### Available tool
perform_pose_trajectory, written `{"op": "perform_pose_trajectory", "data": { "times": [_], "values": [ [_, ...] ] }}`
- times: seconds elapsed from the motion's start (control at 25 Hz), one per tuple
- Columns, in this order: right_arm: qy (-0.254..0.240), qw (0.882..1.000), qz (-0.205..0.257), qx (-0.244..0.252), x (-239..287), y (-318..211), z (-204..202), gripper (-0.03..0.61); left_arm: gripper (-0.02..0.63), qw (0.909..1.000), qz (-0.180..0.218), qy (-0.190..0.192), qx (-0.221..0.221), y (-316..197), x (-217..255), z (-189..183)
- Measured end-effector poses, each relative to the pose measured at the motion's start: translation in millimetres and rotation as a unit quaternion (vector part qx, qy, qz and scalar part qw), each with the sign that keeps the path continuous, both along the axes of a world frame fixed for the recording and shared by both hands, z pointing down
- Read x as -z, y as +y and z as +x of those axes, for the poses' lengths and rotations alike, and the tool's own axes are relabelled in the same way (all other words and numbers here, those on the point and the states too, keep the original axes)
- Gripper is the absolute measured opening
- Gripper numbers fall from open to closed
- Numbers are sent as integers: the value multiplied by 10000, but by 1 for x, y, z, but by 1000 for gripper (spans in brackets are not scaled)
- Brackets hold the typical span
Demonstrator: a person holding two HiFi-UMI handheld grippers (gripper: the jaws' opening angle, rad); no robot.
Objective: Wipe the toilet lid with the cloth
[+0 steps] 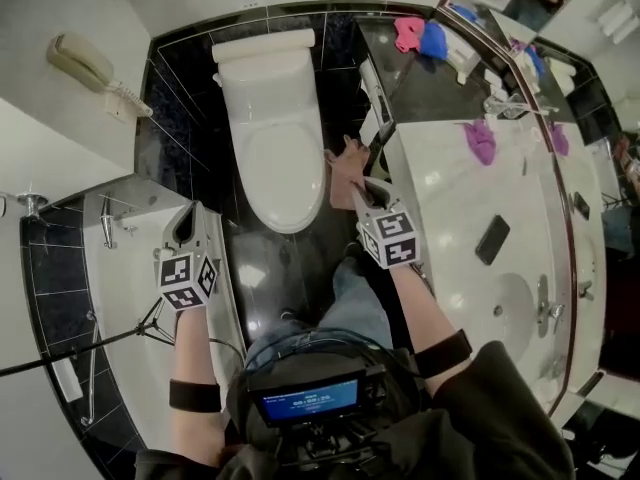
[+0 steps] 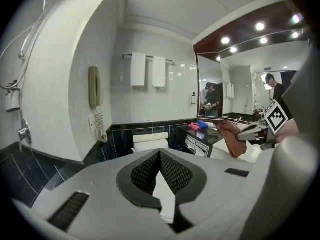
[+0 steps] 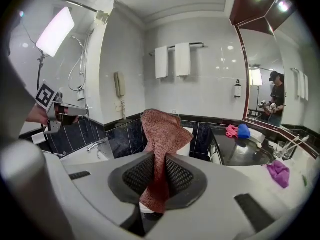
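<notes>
The white toilet (image 1: 275,138) stands with its lid down between the bathtub and the counter. A reddish-brown cloth (image 3: 161,134) is pinched between the pads of my right gripper (image 3: 159,171) and bunches up above them. In the head view that gripper (image 1: 372,171) holds the cloth (image 1: 347,168) beside the toilet's right edge, off the lid. My left gripper (image 1: 186,226) hangs over the tub rim, left of the toilet. Its jaws (image 2: 160,159) are shut with nothing between them, and the toilet tank (image 2: 150,141) shows beyond.
A wall phone (image 1: 90,63) hangs at the left. The bathtub (image 1: 125,268) lies left of the toilet. On the right, the counter (image 1: 450,198) holds pink (image 1: 408,33), blue (image 1: 433,40) and purple (image 1: 480,140) cloths, a dark phone (image 1: 492,239) and a sink (image 1: 512,308).
</notes>
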State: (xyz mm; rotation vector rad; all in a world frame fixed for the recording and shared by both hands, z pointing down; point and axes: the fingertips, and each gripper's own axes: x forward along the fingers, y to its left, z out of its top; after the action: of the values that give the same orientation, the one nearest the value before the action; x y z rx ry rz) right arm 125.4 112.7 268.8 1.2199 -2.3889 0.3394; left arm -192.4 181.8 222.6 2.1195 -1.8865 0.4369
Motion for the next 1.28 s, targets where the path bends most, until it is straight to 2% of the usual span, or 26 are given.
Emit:
{"op": "perform_pose_trajectory", "data": {
  "times": [0.32,0.72,0.88,1.0,1.08,1.28],
  "values": [
    [81,9993,117,-338,5,35,37,80,0,9998,148,104,35,36,11,-2],
    [63,9995,83,-281,5,36,42,80,0,9997,250,33,57,43,14,9],
    [80,9996,32,-260,2,30,41,80,6,9998,154,-50,-64,40,5,16],
    [99,9997,-16,-243,-4,26,41,80,105,9989,-15,-233,-404,36,-12,32],
    [97,9997,-73,-221,-11,23,39,81,152,9964,-132,-501,-674,31,-30,44],
    [114,9997,-189,-143,-64,1,37,81,223,9805,-521,-1303,-1373,14,-100,80]
  ]
}}
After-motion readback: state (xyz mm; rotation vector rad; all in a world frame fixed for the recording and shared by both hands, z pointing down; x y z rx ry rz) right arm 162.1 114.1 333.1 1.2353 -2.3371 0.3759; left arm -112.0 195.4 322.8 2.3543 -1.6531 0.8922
